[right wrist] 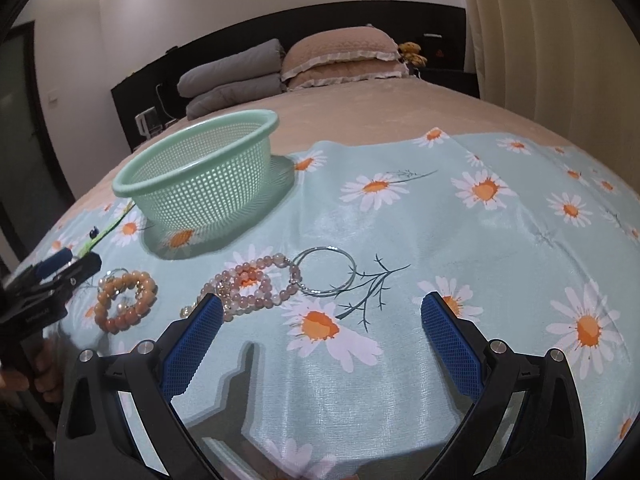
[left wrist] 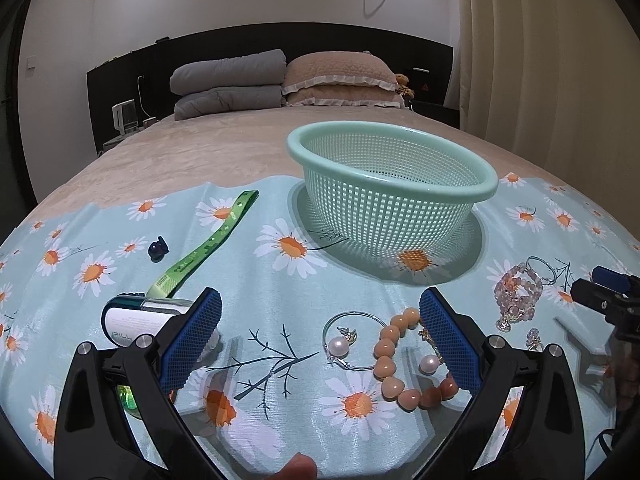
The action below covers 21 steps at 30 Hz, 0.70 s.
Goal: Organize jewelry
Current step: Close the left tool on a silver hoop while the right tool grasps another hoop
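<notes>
A mint green mesh basket (left wrist: 394, 208) stands empty on the daisy cloth; it also shows in the right wrist view (right wrist: 200, 168). My left gripper (left wrist: 320, 332) is open, low over the cloth, with an orange bead bracelet (left wrist: 390, 360), a pearl (left wrist: 338, 347) and a thin silver bangle (left wrist: 352, 340) between its fingers. A pink bead bracelet (left wrist: 516, 296) lies to the right. My right gripper (right wrist: 322, 320) is open and empty; the pink bead bracelet (right wrist: 256, 284) and a silver bangle (right wrist: 326, 272) lie just beyond it, the orange bracelet (right wrist: 124, 300) to its left.
A green strap (left wrist: 208, 244), a small dark blue object (left wrist: 157, 249) and a white tube (left wrist: 140, 320) lie on the left of the cloth (left wrist: 280, 280). Pillows (left wrist: 332, 80) and a folded grey quilt (left wrist: 228, 84) sit at the bed's head. Curtains (left wrist: 540, 60) hang at right.
</notes>
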Available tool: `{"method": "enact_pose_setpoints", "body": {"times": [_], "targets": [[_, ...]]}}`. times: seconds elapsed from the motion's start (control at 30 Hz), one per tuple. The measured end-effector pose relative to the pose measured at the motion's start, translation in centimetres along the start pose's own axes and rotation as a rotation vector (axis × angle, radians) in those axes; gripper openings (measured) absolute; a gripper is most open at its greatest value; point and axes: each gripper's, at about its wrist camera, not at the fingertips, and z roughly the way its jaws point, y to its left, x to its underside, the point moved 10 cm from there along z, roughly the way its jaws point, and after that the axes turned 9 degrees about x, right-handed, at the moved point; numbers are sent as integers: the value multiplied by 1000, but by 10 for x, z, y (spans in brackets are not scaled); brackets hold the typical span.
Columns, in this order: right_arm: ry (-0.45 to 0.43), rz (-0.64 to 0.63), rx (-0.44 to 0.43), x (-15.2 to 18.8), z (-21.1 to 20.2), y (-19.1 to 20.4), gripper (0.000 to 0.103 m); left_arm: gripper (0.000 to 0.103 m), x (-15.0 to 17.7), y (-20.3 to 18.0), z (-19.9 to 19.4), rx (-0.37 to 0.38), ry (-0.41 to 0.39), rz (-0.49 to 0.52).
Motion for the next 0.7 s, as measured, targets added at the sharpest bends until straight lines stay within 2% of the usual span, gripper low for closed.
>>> {"method": "enact_pose_setpoints", "body": {"times": [0.17,0.23,0.37,0.43,0.53,0.6,0.63,0.7], "targets": [[56,74,2,-10,18,-19,95,97,10,0,16,20,86,-12],[78,58,16,-12,24,-21,95,97,12,1,19,27,106,-19],[97,-1,26,-16,29,-20,94,97,10,2,16,28,96,-30],[96,-47,29,-20,31,-16,93,97,8,-3,14,54,98,-16],[96,-136,48,-25,34,-11,69,97,9,-15,16,84,128,61],[117,-178,38,-26,39,-7,67,97,10,-21,18,112,162,101],[122,-194,32,-27,40,-6,60,97,10,-21,19,122,173,109],[142,-221,19,-27,46,-4,56,92,8,-17,21,152,194,96]]}}
